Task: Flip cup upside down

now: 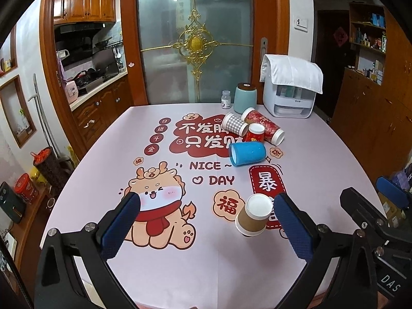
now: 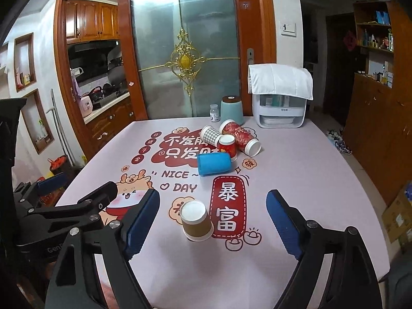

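Right wrist view, brown cup upturned between right tool fingers — untouched

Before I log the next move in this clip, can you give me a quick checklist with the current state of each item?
1. Left hand-held gripper open and holding nothing: ok.
2. Right hand-held gripper open and holding nothing: ok.
3. Brown paper cup already upside down, wide rim on the tablecloth, base up: ok.
4. Brown paper cup free of both grippers' fingers: ok.
5. Blue cup flipped: not ok, it lies on its side.
6. Checked cup and long red patterned cup flipped: not ok, both lie on their sides.
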